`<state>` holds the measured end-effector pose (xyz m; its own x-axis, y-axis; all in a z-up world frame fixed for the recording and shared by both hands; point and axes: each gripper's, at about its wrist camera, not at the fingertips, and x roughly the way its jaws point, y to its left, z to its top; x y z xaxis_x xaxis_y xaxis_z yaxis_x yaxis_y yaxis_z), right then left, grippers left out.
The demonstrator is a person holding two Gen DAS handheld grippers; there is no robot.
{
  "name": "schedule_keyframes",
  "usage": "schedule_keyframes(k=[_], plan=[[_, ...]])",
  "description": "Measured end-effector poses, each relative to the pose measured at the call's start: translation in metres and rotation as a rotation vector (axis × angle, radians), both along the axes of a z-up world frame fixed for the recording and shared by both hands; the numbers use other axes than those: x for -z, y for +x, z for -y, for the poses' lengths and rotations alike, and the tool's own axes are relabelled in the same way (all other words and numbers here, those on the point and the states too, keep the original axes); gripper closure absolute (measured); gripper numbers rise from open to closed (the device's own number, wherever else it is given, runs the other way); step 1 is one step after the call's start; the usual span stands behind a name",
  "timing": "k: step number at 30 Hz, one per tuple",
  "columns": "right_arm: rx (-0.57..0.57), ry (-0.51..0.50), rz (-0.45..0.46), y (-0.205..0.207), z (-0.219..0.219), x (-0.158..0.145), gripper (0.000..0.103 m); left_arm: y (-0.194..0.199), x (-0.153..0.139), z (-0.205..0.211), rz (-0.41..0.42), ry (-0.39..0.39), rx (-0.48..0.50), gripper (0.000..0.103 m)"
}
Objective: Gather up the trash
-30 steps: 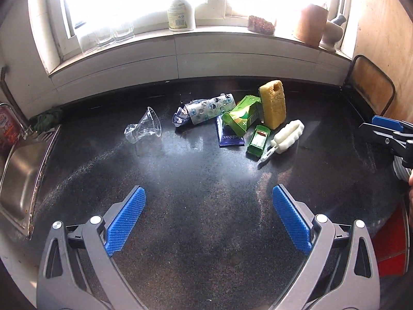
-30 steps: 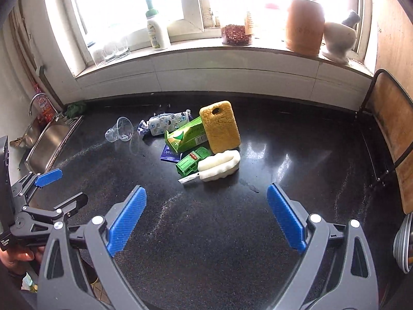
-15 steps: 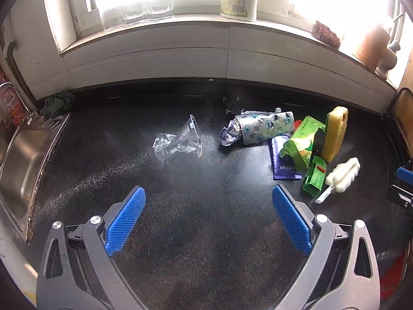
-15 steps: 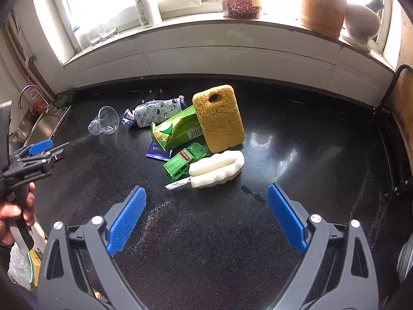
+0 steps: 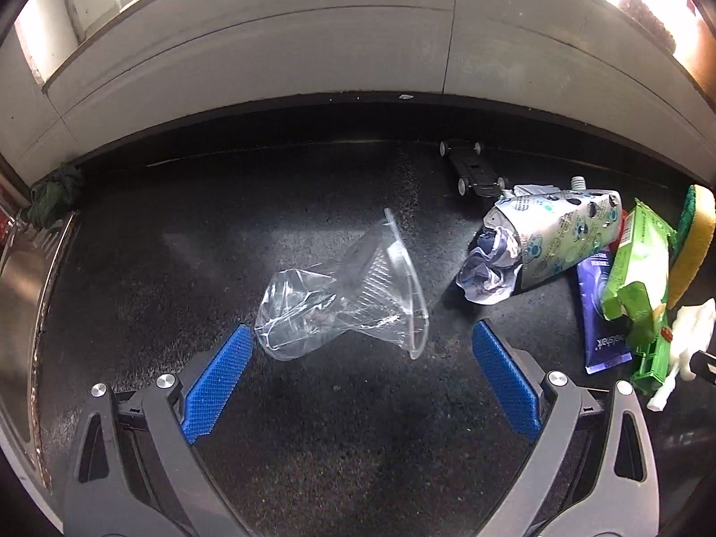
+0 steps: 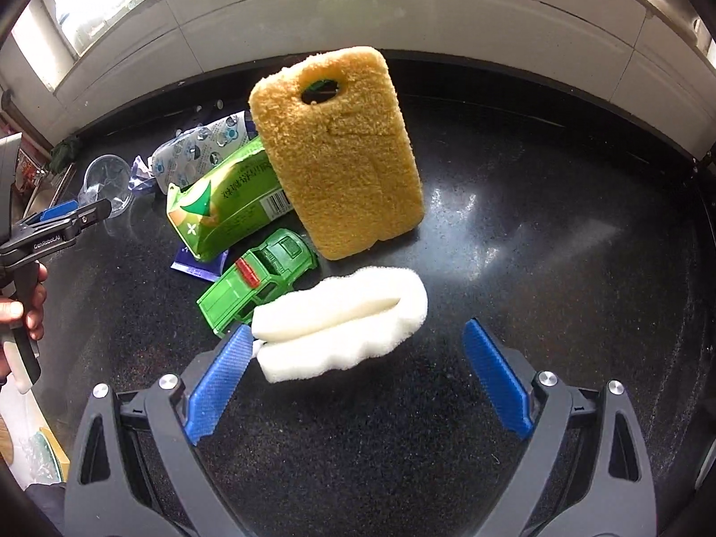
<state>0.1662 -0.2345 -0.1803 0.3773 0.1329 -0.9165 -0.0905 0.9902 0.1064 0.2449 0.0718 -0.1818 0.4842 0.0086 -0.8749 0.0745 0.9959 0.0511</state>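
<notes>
A crushed clear plastic cup (image 5: 344, 300) lies on its side on the black counter (image 5: 358, 425). My left gripper (image 5: 361, 335) is open, its blue pads flanking the cup's near side without gripping it. To its right lie a crumpled patterned carton (image 5: 550, 241), a green carton (image 5: 635, 264) and a purple packet (image 5: 599, 313). My right gripper (image 6: 358, 335) is open just in front of a white foam brush (image 6: 340, 322), whose handle end is at the left pad. The green carton (image 6: 223, 201) and the cup (image 6: 105, 179) also show in the right wrist view.
A yellow sponge (image 6: 340, 152) leans on the pile beside a green toy truck (image 6: 255, 277). A black toy skateboard (image 5: 474, 170) lies by the back wall. A steel sink (image 5: 18, 295) and a green cloth (image 5: 53, 192) are at the left. A hand (image 6: 18, 308) holds the left gripper.
Both grippers have moved forward and down to the counter. The left one has closed in on the clear cup, the right one on the white foam brush. Both stay open.
</notes>
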Motion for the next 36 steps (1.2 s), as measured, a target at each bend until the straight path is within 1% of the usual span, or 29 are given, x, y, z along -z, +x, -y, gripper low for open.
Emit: schedule_keyframes(k=[3, 5, 7, 8, 9, 10, 12, 13, 15, 17, 19, 22, 25, 29, 31, 36], plan=[[-0.011, 0.002, -0.008, 0.009, -0.002, 0.007, 0.011, 0.016, 0.010, -0.003, -0.011, 0.024, -0.006, 0.007], [-0.018, 0.009, -0.006, 0.012, -0.004, 0.009, 0.011, 0.024, 0.015, -0.004, -0.019, 0.015, -0.006, 0.007], [-0.032, 0.024, -0.002, 0.013, -0.005, 0.008, 0.018, 0.031, 0.016, -0.005, -0.015, 0.006, -0.002, 0.007], [-0.042, 0.029, -0.006, 0.013, -0.006, 0.008, 0.030, 0.034, 0.016, -0.005, -0.011, -0.005, 0.000, 0.007], [-0.045, 0.022, -0.005, 0.014, -0.008, 0.009, 0.034, 0.036, 0.016, -0.005, -0.009, -0.023, 0.003, 0.009], [-0.050, 0.026, -0.004, 0.014, -0.008, 0.008, 0.038, 0.038, 0.016, -0.005, -0.008, -0.039, 0.004, 0.016], [-0.045, 0.049, -0.009, 0.013, -0.008, 0.007, 0.050, 0.043, 0.018, -0.005, -0.023, -0.058, 0.008, 0.034], [-0.040, 0.060, -0.015, 0.014, -0.008, 0.006, 0.052, 0.043, 0.018, -0.005, -0.023, -0.067, 0.004, 0.035], [-0.035, 0.073, -0.017, 0.013, -0.007, 0.004, 0.057, 0.042, 0.015, -0.005, -0.020, -0.094, 0.005, 0.041], [-0.044, 0.065, -0.007, 0.012, -0.008, -0.001, 0.059, 0.039, 0.011, -0.002, -0.023, -0.096, 0.017, 0.045], [-0.048, 0.065, 0.005, 0.008, -0.009, -0.009, 0.060, 0.029, 0.005, 0.003, -0.015, -0.092, 0.027, 0.058], [-0.059, 0.062, 0.031, -0.001, -0.012, -0.023, 0.061, 0.010, -0.005, 0.008, -0.004, -0.103, 0.028, 0.059], [-0.076, 0.063, 0.062, -0.012, -0.015, -0.039, 0.061, -0.011, -0.023, 0.012, 0.023, -0.104, 0.037, 0.059], [-0.097, 0.059, 0.102, -0.027, -0.020, -0.059, 0.061, -0.047, -0.046, 0.018, 0.054, -0.105, 0.043, 0.059], [-0.108, 0.060, 0.118, -0.035, -0.024, -0.068, 0.061, -0.071, -0.055, 0.019, 0.062, -0.119, 0.042, 0.059], [-0.131, 0.058, 0.138, -0.060, -0.025, -0.076, 0.061, -0.119, -0.067, 0.030, 0.073, -0.125, 0.051, 0.059]])
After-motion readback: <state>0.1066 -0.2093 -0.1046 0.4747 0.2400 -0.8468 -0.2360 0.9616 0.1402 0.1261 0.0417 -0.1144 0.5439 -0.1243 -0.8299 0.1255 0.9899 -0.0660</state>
